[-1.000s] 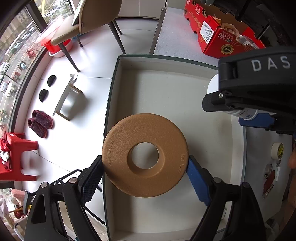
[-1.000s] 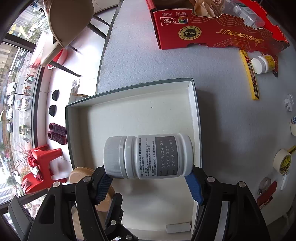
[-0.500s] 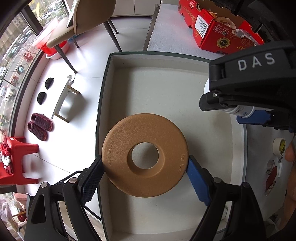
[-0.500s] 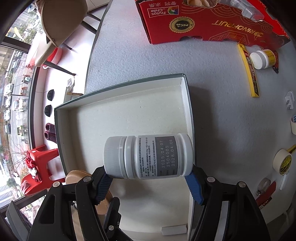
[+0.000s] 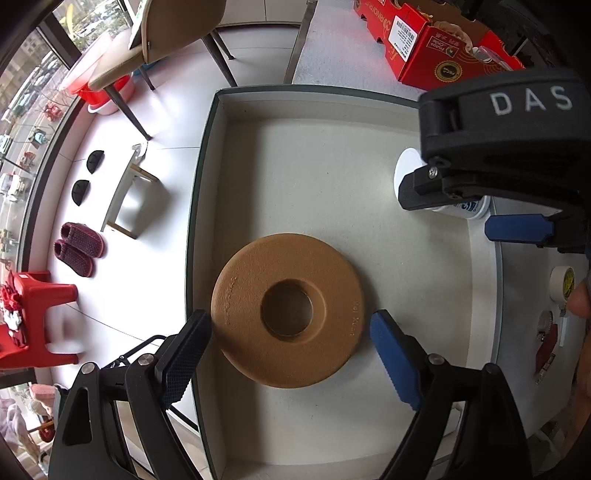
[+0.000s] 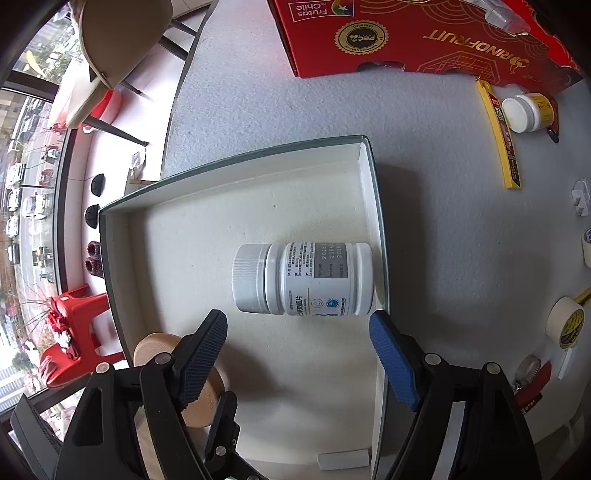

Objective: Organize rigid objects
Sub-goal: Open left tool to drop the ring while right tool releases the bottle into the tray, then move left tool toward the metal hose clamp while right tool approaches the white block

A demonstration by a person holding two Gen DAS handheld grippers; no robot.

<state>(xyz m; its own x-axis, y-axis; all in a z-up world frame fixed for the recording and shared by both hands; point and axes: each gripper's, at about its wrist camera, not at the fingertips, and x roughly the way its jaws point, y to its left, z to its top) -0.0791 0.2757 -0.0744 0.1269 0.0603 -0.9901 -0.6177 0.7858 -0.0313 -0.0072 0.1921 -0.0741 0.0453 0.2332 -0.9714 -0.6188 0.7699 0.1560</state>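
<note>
Left gripper (image 5: 290,328) pointing straight down over the tray (image 5: 317,94), jaws just widened and now clear of the brown ring (image 5: 288,310) between them. Ring lying flat on the tray floor, close to the tray's left wall, black pad just beside its left rim, blue pad a sliver off its right rim. Bare tray floor beyond the ring up to the far wall.

Right gripper (image 6: 297,332) over the tray's right side, jaws just spread and standing apart from the white bottle (image 6: 303,278). Bottle on its side on the tray floor, cap to the left, base up against the tray's right wall (image 6: 380,236). Free floor left of the cap. Grey table (image 6: 443,229) open between tray and the red carton (image 6: 424,33).
</note>
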